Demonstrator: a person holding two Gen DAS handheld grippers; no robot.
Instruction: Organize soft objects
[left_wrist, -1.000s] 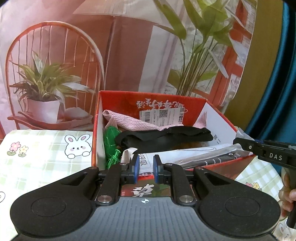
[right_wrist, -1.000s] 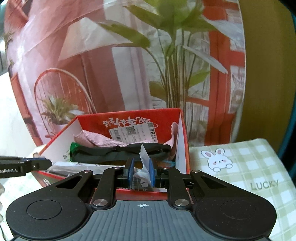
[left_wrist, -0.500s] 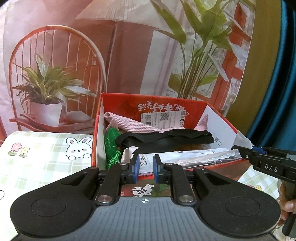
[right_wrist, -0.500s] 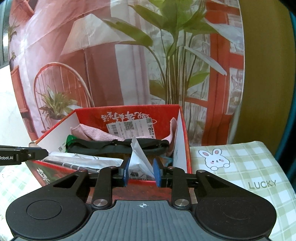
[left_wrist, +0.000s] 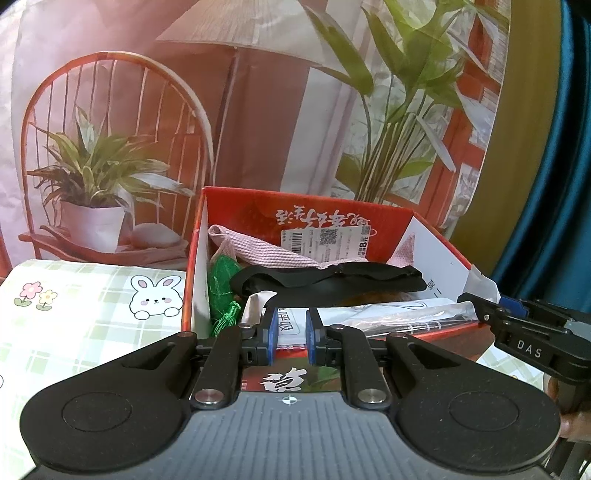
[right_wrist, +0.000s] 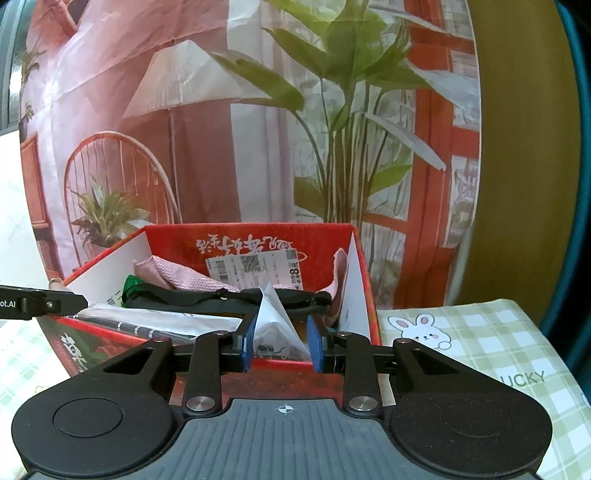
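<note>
An open red box (left_wrist: 192, 258) (right_wrist: 364, 280) holds a pink cloth (left_wrist: 266, 251), a green net bundle (left_wrist: 221, 273) and a black strap (left_wrist: 325, 277) (right_wrist: 221, 295). A long white plastic packet (left_wrist: 388, 317) lies across the box's near side. My left gripper (left_wrist: 291, 336) is shut on the packet's left end. At the other end my right gripper (right_wrist: 282, 345) has its jaws opening. The packet's crumpled corner (right_wrist: 277, 321) stands loose between its pads. Each gripper shows in the other's view: the right gripper (left_wrist: 478, 308) and the left gripper (right_wrist: 74, 299).
The box stands on a green checked cloth with a rabbit print (left_wrist: 74, 314) (right_wrist: 480, 332). Behind it hangs a printed backdrop of a chair and plants (left_wrist: 258, 110), with a blue curtain (left_wrist: 554, 184) at the right. A person's hand (left_wrist: 576, 421) grips the right tool.
My right gripper's jaws have spread apart and let go of the packet's corner, and it has sunk slightly toward the box. The left gripper has kept still.
</note>
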